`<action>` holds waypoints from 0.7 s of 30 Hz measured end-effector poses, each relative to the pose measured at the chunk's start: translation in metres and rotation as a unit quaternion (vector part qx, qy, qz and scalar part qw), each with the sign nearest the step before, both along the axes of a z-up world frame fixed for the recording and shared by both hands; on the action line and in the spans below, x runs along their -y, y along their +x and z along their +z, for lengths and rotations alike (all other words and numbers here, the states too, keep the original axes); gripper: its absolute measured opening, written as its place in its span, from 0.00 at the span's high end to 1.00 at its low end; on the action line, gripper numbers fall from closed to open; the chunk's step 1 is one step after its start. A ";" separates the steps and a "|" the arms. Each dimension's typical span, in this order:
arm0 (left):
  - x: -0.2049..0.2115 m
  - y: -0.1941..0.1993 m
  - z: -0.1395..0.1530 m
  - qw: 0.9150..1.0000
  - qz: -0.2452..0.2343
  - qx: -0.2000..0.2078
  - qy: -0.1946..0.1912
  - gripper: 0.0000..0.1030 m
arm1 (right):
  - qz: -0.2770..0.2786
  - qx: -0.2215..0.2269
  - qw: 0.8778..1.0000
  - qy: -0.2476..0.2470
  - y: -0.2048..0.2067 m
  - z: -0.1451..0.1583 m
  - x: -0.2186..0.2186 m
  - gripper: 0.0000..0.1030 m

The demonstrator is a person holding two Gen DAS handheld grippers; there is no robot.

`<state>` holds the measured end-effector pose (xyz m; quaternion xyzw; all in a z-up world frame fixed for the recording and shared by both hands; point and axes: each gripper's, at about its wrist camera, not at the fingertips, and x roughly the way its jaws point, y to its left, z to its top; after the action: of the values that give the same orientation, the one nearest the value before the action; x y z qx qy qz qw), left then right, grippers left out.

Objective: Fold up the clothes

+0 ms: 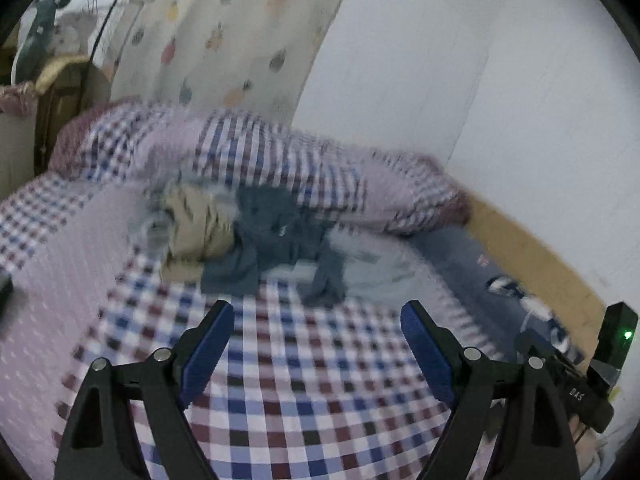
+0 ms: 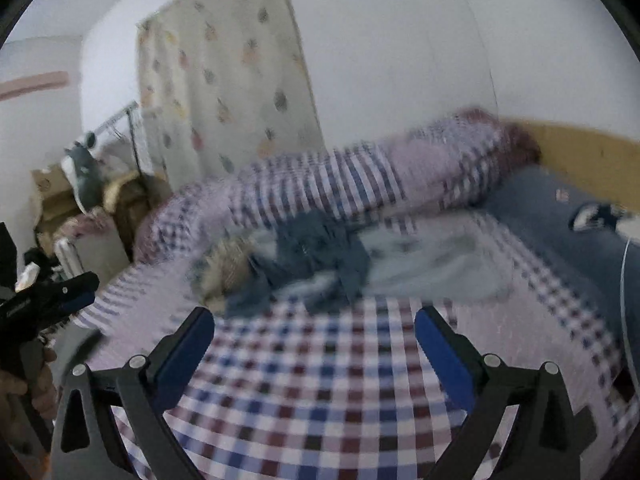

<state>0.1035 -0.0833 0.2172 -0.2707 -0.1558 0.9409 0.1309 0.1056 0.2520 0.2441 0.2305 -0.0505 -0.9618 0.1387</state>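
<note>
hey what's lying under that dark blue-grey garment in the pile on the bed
The dark blue-grey garment lies over a pale blue piece and the checked sheet, with a beige garment beside it. Anything directly beneath is covered, and the frames are blurred.

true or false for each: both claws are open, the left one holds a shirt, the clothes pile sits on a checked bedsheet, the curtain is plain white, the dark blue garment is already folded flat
1. Both claws are open. True: the left claw and right claw each gape, empty.
2. The left claw holds a shirt. False: it holds nothing.
3. The clothes pile sits on a checked bedsheet. True.
4. The curtain is plain white. False: it bears a coloured print.
5. The dark blue garment is folded flat. False: it lies crumpled.
</note>
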 end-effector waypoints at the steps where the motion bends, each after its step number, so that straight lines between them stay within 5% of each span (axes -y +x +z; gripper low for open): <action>1: -0.010 -0.008 -0.016 1.000 0.003 0.015 -0.009 0.14 | -0.006 0.015 1.000 0.006 -0.013 -0.015 -0.001 0.00; 9: -0.059 -0.068 -0.148 0.987 0.018 0.130 -0.090 0.14 | -0.018 0.147 0.987 0.054 -0.100 -0.154 0.008 0.00; 12: -0.069 -0.082 -0.180 0.982 0.020 0.152 -0.111 0.14 | -0.031 0.183 0.981 0.054 -0.119 -0.184 0.005 0.00; 21: -0.087 -0.104 -0.209 0.971 0.012 0.163 -0.176 0.14 | -0.040 0.234 0.968 0.083 -0.144 -0.223 0.011 0.00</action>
<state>-0.0001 0.0041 0.0081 -0.4377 -0.0101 0.8980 0.0424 -0.0381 0.2411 0.0215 0.4576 -0.0109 -0.8867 0.0648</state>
